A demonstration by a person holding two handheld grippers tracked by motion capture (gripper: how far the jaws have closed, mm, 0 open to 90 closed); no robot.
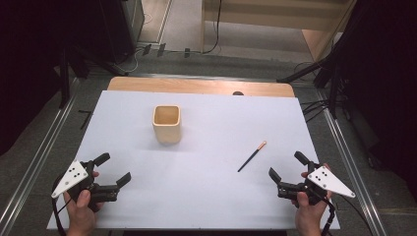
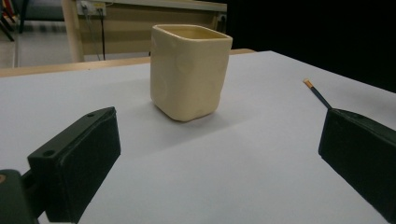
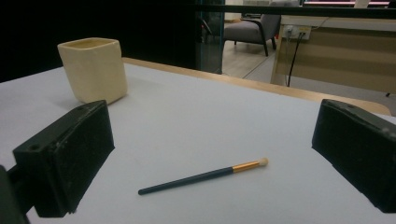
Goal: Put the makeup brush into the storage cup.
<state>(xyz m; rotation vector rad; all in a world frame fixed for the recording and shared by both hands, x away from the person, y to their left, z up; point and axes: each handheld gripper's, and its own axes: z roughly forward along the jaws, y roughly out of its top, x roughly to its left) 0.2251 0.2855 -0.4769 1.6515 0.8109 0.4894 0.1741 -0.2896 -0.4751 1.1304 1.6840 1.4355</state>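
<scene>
Two hand-held grippers wait low over the near edge of the counter (image 1: 206, 196), each with its jaws spread wide and nothing between them. The left hand-held gripper (image 1: 116, 169) sits at the near left corner, held in a hand (image 1: 81, 209), and looks toward the cup. The right hand-held gripper (image 1: 287, 167) sits at the near right, and the makeup brush (image 1: 252, 156) lies just ahead of it and a little to its left, flat on the white sheet and touching nothing else.

From the right gripper view the makeup brush (image 3: 203, 176) lies squarely in the gap between the two open jaws, so it looks like the thing about to be picked up. It is a thin, straight stick with a dark blue handle, a short gold ferrule and a small pale tip. I judge it very light and stiff, but slim and smooth enough to roll or slip when pinched against the flat surface. The dark handle near its middle seems the best place to grip, closing across its width; the soft tip should be left alone.

Farther out, well apart from the brush, stands a cream square cup (image 1: 166, 124), upright and open at the top, left of centre. It appears empty, though its floor is not fully visible. It looks like glazed ceramic, so probably heavy enough to stay put, yet chippable.
</scene>
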